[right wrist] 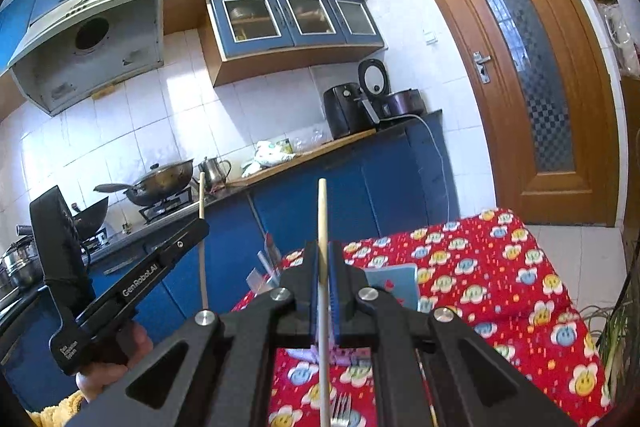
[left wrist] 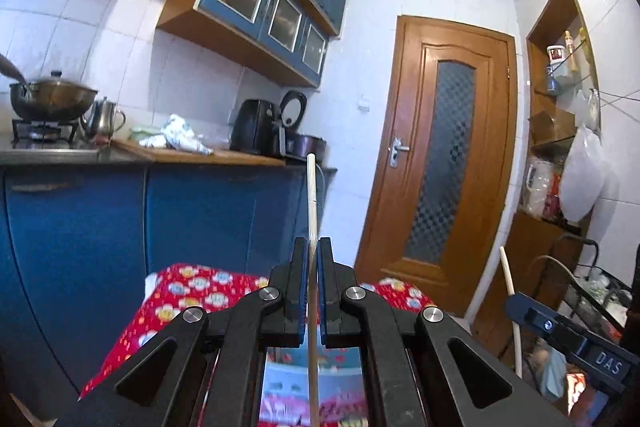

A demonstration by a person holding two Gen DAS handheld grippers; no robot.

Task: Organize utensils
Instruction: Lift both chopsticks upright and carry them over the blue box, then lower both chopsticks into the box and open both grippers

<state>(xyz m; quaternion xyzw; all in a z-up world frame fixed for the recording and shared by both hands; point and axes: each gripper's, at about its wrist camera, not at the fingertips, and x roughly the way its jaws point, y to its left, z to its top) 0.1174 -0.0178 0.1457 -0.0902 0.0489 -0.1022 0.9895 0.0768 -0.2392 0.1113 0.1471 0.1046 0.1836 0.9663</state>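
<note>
The left tool (left wrist: 314,247) is closed tight on a pale wooden chopstick (left wrist: 312,195), which stands upright at the middle of the left wrist view, its tip rising in front of the blue lower cabinets (left wrist: 200,211) and its lower length running down between the jaws toward the bottom edge. The right tool (right wrist: 324,251) is likewise closed on a second chopstick (right wrist: 322,211), also upright at the centre of the right wrist view, its lower end reaching the bottom edge of the frame. In that view the left tool appears at lower left, held by a hand (right wrist: 116,363), with its chopstick sticking up at left of centre. Below and to the right spreads a tabletop covered in a red cartoon-print cloth (right wrist: 500,275); a metal fork (right wrist: 341,413) lies on it at the bottom centre, just beside the right chopstick, and a blue card-like item (right wrist: 394,281) sits just beyond the tool's jaws. A wok (right wrist: 160,183) and a steel kettle (right wrist: 214,169) stand on the kitchen counter at left, and a wooden door (right wrist: 532,75) fills the upper right.
</note>
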